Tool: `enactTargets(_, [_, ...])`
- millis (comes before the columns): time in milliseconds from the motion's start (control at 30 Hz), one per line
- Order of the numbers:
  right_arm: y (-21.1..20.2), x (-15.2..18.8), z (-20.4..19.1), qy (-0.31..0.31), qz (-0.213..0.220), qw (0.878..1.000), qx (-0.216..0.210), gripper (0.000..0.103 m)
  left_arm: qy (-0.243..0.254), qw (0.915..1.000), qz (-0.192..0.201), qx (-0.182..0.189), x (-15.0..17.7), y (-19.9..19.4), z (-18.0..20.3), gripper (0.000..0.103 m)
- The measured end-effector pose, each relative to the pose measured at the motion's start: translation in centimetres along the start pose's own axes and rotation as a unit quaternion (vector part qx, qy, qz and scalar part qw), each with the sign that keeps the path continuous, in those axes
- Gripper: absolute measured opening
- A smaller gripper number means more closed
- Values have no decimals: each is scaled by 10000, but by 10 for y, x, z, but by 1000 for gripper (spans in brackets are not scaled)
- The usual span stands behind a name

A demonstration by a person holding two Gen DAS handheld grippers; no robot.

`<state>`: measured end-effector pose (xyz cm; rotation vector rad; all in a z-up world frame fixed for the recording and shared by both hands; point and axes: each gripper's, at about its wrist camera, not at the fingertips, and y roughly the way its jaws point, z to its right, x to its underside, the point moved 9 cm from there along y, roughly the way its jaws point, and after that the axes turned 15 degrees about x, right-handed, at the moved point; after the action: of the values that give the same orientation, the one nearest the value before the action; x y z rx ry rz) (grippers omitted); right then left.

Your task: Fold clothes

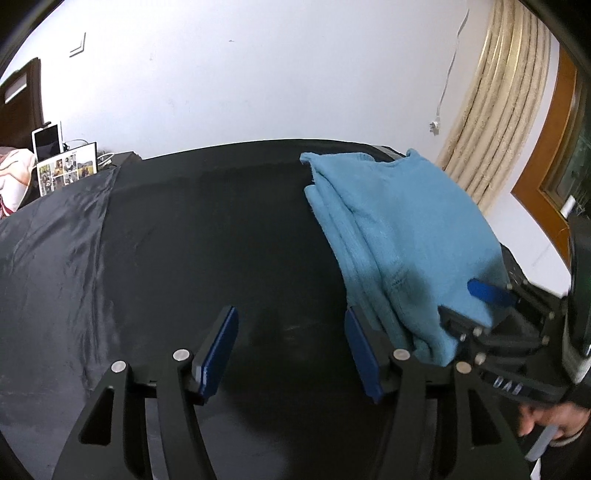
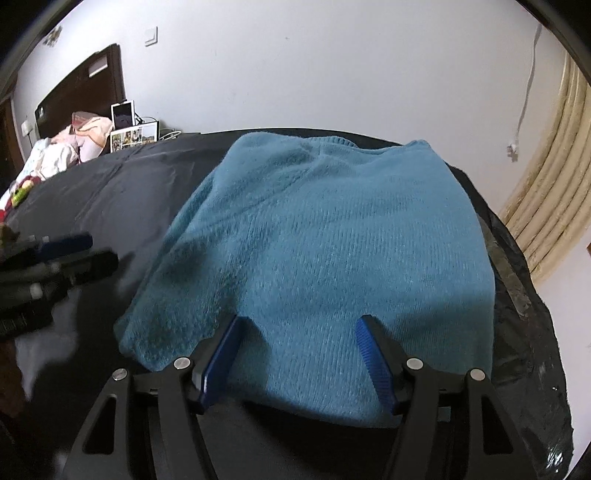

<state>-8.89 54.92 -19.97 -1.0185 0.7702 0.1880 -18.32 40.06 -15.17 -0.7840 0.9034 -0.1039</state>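
Both grippers' fingers spread, empty: left gripper (image 1: 291,347) over black cloth (image 1: 166,240), right gripper (image 2: 297,350) over folded blue sweater (image 2: 332,240).

Bare black cloth (image 1: 177,236) left of the folded blue sweater (image 2: 332,236): open passage there. Blocked at the far left edge by photo frame (image 1: 66,170) and tablet (image 1: 47,141). Crowding the sweater's near corner, 2 grippers: left (image 1: 291,352), right (image 2: 295,356).

— Where have you set up?
— You're in a home bedroom: dark wooden headboard (image 2: 79,86), rumpled pink and white bedding (image 2: 62,147), a photo collage (image 2: 133,137) propped beside a tablet (image 2: 123,114), beige curtain (image 1: 495,107), wall switch (image 2: 151,36), white walls.
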Motion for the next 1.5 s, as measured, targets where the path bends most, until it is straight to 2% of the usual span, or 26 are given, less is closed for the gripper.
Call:
enactTargets(333, [17, -58, -5, 184, 22, 9998, 50, 67, -302, 9995, 42, -86, 0, -4, -19, 76])
enactTargets(433, [36, -58, -12, 29, -166, 9998, 127, 67, -369, 9990, 40, -239, 1, -5, -29, 76])
enactTargets(567, [34, -59, -26, -274, -124, 9993, 210, 67, -513, 9984, 4, -220, 2, -1, -34, 76])
enactTargets(767, [29, -53, -28, -367, 174, 9987, 315, 67, -255, 9994, -69, -213, 4, 4, -21, 76])
enactTargets(900, [24, -52, -16, -140, 110, 9998, 19, 67, -168, 9996, -71, -202, 5, 3, -15, 76])
enactTargets(1033, [6, -42, -3, 231, 163, 9989, -366, 80, -35, 9996, -65, -257, 4, 3, -10, 76])
enactTargets(1167, [-17, -23, 11, 258, 375, 9990, -40, 83, 93, 9997, -76, -217, 4, 2, 1, 78])
enactTargets(1367, [-28, 16, 49, 745, 66, 9972, 79, 83, 283, 9994, -170, -39, 6, 0, 28, 81])
enactTargets(1500, [-36, 31, 68, 989, -11, 9950, 160, 85, 359, 9984, -324, -296, 9, -1, 36, 82])
